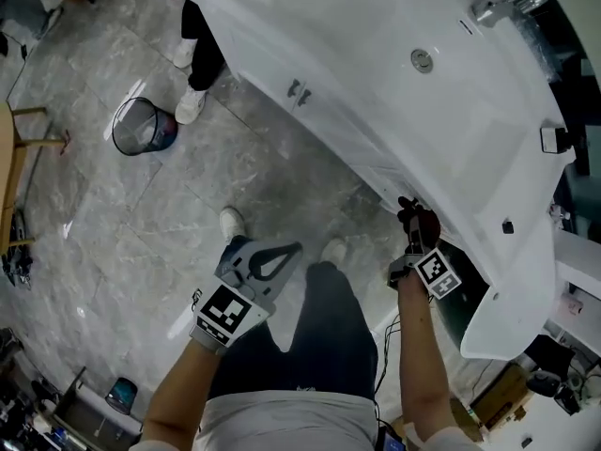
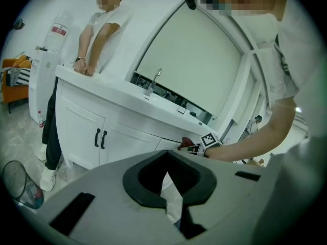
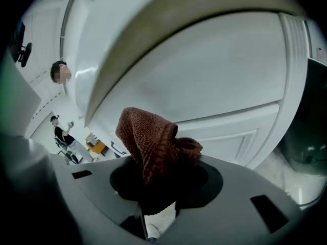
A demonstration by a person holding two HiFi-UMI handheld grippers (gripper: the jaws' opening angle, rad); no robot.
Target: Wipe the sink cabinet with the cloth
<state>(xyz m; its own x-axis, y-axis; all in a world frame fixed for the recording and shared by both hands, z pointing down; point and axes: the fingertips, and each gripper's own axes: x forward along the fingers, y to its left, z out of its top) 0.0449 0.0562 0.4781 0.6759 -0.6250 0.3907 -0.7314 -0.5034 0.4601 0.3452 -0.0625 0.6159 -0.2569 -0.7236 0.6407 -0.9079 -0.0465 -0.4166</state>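
The white sink cabinet (image 1: 376,111) runs across the upper right of the head view, with its basin and faucet (image 1: 502,6) on top. My right gripper (image 1: 416,225) is shut on a dark red-brown cloth (image 1: 420,220) and holds it at the cabinet's front, just under the counter edge. In the right gripper view the cloth (image 3: 153,142) bunches up out of the jaws, close to a panelled cabinet door (image 3: 225,131). My left gripper (image 1: 275,259) hangs over the floor by my legs, shut with nothing in it. From there it looks at the cabinet front (image 2: 82,121).
A second person (image 2: 99,40) leans on the far end of the counter, feet by the cabinet (image 1: 192,101). A mesh wastebasket (image 1: 141,125) stands on the grey tiled floor. Black door handles (image 1: 298,90) stick out of the cabinet front. A wooden chair (image 1: 14,158) is at the left edge.
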